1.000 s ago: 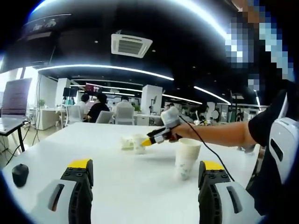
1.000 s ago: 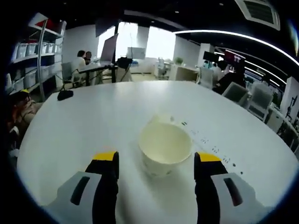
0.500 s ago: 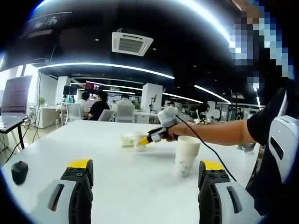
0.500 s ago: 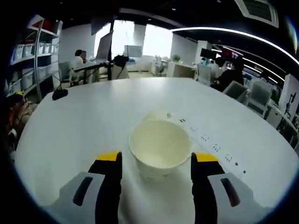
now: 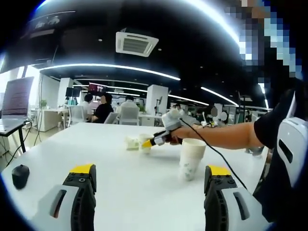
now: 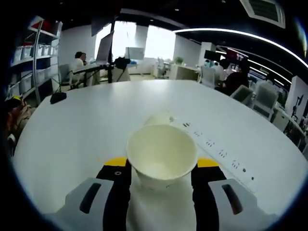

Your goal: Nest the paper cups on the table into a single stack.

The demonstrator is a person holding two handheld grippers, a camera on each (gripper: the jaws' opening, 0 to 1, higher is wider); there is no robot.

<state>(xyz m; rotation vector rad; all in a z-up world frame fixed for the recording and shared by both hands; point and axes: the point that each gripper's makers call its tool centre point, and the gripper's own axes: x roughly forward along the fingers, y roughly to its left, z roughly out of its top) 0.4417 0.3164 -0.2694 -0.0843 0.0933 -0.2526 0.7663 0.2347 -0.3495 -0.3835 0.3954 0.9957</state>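
In the right gripper view a white paper cup (image 6: 161, 154) stands upright, mouth open toward me, between the yellow-tipped jaws of my right gripper (image 6: 161, 163), which press on its two sides. A second cup (image 6: 159, 119) lies just behind it. In the left gripper view my left gripper (image 5: 150, 170) hovers open over the white table (image 5: 120, 187) with nothing in it. Ahead of it stands a taller paper cup (image 5: 190, 159). Farther off, the right gripper (image 5: 155, 141) holds the small cup (image 5: 145, 145), beside the lying cup (image 5: 131, 143).
A black mouse (image 5: 20, 175) rests near the table's left edge, also seen as the mouse (image 6: 57, 97). A person's forearm (image 5: 226, 137) and a cable reach across from the right. Small dark marks (image 6: 211, 144) run along the table. Desks, chairs and seated people are beyond.
My right gripper has moved forward around the upright cup and its jaws have narrowed onto it. The left gripper has stayed open and nearly still.
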